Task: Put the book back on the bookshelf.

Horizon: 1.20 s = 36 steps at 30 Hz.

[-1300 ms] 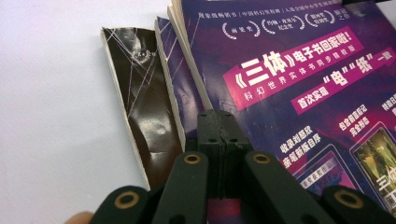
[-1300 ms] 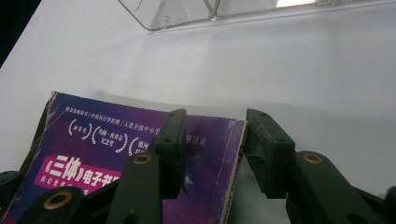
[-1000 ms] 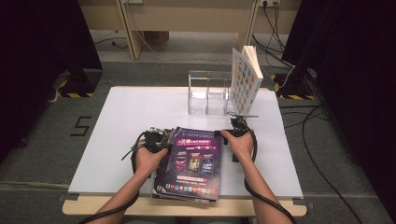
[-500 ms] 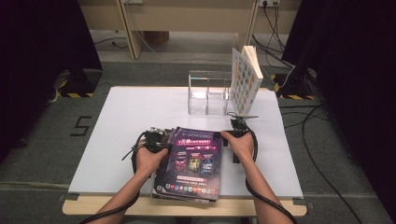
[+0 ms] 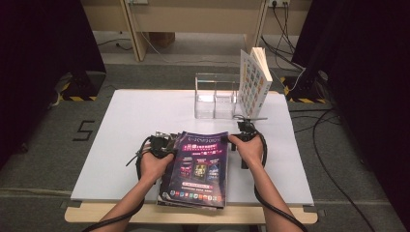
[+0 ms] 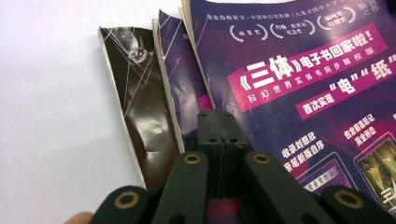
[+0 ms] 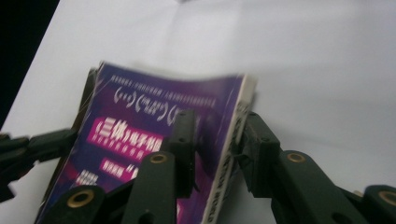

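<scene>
A stack of magazines (image 5: 198,169) with a purple top cover (image 6: 303,79) lies at the near middle of the white table (image 5: 145,111). My left gripper (image 5: 162,145) rests on the stack's left side. Its jaws are shut (image 6: 218,122) on nothing, tips down on the purple cover. My right gripper (image 5: 235,140) is at the top magazine's far right corner. Its jaws (image 7: 217,126) have just been closing and stand open astride the magazine's spine edge (image 7: 236,149), one on the cover, the other beside it.
A clear acrylic holder (image 5: 216,96) stands at the table's far middle. An upright book with a white patterned cover (image 5: 252,87) leans at its right end. Older dark-covered magazines (image 6: 140,116) fan out from under the stack on the left. Cables trail from both grippers.
</scene>
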Each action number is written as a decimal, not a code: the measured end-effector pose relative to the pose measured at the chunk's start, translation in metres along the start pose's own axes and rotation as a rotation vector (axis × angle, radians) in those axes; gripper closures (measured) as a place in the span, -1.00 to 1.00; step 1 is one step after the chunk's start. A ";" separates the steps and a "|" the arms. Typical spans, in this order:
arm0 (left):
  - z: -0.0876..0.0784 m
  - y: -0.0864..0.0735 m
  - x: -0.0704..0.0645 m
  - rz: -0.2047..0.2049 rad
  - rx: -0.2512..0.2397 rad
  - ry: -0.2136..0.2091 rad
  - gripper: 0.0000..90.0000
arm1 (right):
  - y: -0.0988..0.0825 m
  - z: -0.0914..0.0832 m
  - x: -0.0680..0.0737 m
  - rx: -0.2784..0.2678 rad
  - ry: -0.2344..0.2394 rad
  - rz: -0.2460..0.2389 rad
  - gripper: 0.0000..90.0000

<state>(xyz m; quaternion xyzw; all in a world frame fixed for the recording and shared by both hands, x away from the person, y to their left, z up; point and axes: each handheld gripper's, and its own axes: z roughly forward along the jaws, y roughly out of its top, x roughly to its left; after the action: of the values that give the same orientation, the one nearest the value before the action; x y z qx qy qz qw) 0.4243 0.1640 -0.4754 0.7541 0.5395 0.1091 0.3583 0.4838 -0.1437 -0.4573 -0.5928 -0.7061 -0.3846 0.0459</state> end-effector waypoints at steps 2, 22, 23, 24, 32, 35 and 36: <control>0.000 0.000 0.000 -0.004 0.000 -0.002 0.98 | -0.002 0.003 0.000 0.000 -0.006 -0.001 0.51; -0.025 -0.003 0.007 0.016 -0.079 -0.017 0.64 | 0.006 -0.013 0.011 -0.023 0.080 0.051 0.82; -0.027 -0.003 0.008 0.017 -0.084 -0.016 0.61 | 0.007 -0.015 0.013 -0.036 0.081 0.047 0.82; -0.029 -0.004 0.009 0.018 -0.088 -0.014 0.60 | 0.007 -0.016 0.014 -0.044 0.081 0.045 0.83; -0.046 -0.013 0.020 0.011 -0.116 -0.002 0.36 | 0.013 -0.039 0.023 -0.129 0.058 0.009 0.85; -0.051 -0.017 0.024 0.005 -0.124 -0.003 0.30 | 0.013 -0.047 0.025 -0.156 0.052 -0.004 0.85; -0.052 -0.019 0.026 0.000 -0.129 -0.003 0.27 | 0.013 -0.049 0.025 -0.164 0.051 -0.006 0.85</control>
<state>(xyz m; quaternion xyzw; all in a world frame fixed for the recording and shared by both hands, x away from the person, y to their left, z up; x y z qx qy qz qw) 0.3919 0.2121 -0.4566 0.7295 0.5309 0.1424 0.4071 0.4688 -0.1526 -0.4032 -0.5823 -0.6726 -0.4564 0.0138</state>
